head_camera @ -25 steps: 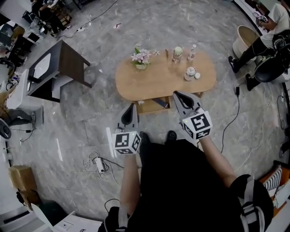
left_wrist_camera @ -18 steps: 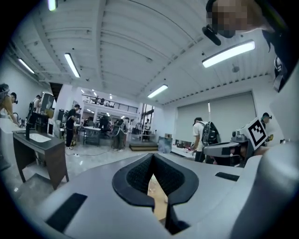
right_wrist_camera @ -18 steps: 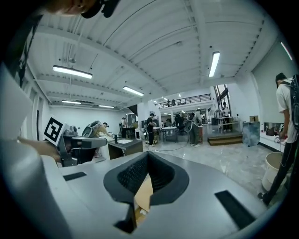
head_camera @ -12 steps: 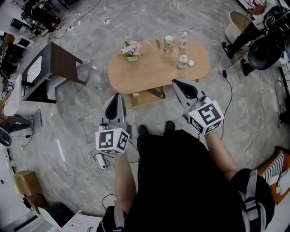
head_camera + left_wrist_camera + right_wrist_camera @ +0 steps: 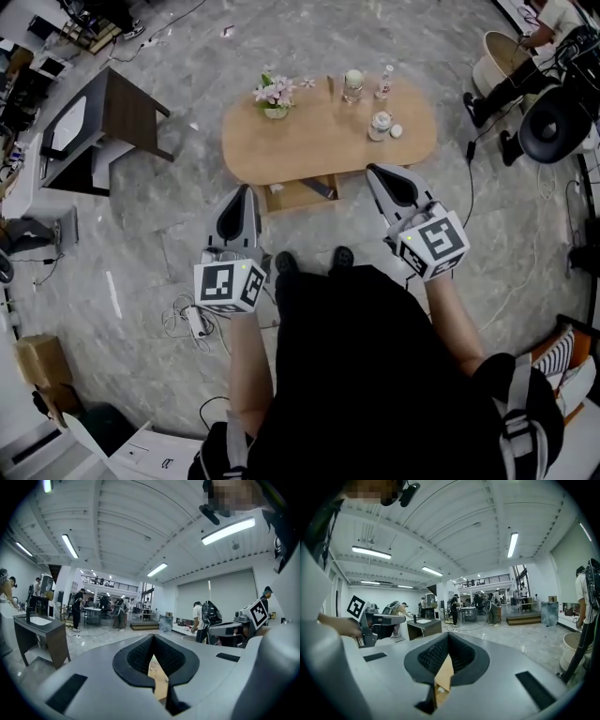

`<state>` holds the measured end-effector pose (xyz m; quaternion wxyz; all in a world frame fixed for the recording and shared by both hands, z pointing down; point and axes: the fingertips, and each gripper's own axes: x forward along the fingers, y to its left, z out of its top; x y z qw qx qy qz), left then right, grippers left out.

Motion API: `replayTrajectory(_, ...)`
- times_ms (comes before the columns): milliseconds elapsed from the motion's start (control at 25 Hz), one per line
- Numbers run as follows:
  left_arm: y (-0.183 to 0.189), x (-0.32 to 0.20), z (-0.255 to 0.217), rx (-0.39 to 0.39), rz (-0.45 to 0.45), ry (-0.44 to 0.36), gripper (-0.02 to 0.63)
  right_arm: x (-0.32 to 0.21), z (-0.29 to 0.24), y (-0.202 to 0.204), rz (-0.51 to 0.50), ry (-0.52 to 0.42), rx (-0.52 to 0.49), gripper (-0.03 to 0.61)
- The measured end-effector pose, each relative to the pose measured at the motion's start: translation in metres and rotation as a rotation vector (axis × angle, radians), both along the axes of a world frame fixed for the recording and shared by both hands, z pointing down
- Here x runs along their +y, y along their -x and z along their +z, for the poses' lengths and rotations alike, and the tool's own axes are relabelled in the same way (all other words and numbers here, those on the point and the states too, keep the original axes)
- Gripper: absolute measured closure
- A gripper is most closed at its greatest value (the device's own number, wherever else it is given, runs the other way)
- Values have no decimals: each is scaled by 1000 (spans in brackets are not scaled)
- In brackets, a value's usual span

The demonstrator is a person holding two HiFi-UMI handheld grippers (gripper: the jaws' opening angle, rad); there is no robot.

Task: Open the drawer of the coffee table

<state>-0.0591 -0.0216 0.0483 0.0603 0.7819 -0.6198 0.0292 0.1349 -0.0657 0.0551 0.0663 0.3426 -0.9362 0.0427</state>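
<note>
The oval wooden coffee table (image 5: 319,155) stands ahead of me on the grey marble floor. Its wooden drawer (image 5: 298,195) shows under the near edge, with a dark item lying at its right end. My left gripper (image 5: 246,192) hovers short of the table's near left edge, shut and empty. At the near right edge my right gripper (image 5: 373,172) is held up, also shut and empty. In the left gripper view the left gripper (image 5: 153,639) has its pads together, with a sliver of table (image 5: 158,679) below them. The right gripper (image 5: 448,637) looks the same, with the table (image 5: 443,677) beneath.
A flower pot (image 5: 275,97), a glass jar (image 5: 352,84), a bottle (image 5: 382,82) and a lidded jar (image 5: 380,125) stand on the table's far side. A dark side table (image 5: 117,117) is at left. A power strip with cables (image 5: 192,321) lies by my feet. A seated person (image 5: 525,80) is at right.
Both grippers have risen toward the camera and look larger, the left one drifting left. Their jaws stayed shut. The head view has shifted slightly over the table.
</note>
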Motion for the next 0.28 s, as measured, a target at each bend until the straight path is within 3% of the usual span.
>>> replayTrajectory(280,0,-1,-1,7,10,8,600,0,-4,-3,11,-1,-3,566)
